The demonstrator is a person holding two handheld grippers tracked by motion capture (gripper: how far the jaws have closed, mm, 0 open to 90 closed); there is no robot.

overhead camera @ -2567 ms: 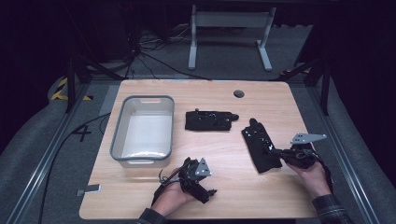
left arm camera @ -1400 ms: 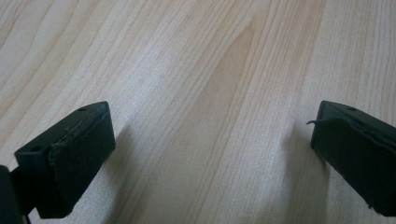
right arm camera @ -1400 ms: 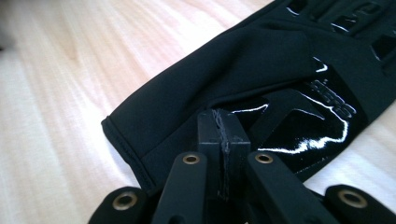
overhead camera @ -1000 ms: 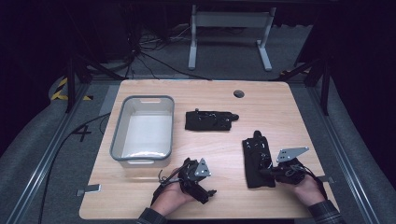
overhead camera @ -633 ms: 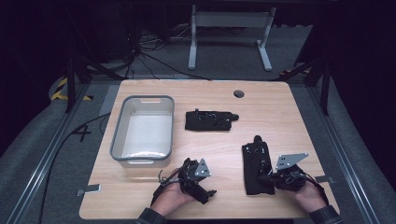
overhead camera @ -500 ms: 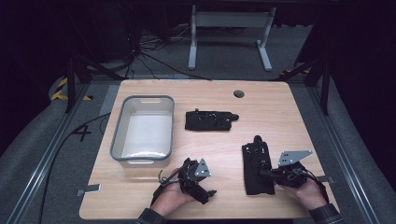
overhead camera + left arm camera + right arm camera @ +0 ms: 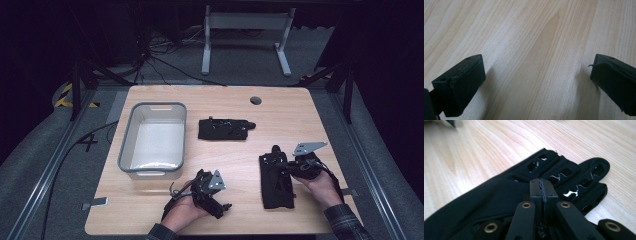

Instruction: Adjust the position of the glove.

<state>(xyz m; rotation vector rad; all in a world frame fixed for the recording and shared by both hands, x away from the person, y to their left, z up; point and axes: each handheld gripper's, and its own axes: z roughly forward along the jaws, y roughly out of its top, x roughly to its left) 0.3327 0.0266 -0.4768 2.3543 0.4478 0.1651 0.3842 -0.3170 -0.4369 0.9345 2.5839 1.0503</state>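
The right gripper (image 7: 289, 167) sits at the right edge of a black glove (image 7: 276, 179) that lies flat on the tabletop (image 7: 300, 107), near the person's side, with its fingers pointing away from the person. In the right gripper view the two jaws are pressed together, tips touching, just above the glove (image 7: 499, 195); it looks like they pinch a small fold of the fabric, but I cannot see clearly if any cloth is really between them. I think the low, flat pose serves to drag or lift the glove by its edge. A second black glove (image 7: 223, 129) lies farther away, in the middle of the tabletop, just beside the grey plastic bin (image 7: 153, 141), which looks empty; probably the gloves are meant to go into it, but this is only my guess. The left gripper (image 7: 210, 195) rests on the wood close to the front edge, and in the left gripper view its jaws stand wide apart with only bare wood (image 7: 536, 50) between them, so it holds nothing and seems to wait. The right hand (image 7: 320, 186) covers part of the gripper body, and the dark glove against the dark jaws makes the contact hard to read from above.
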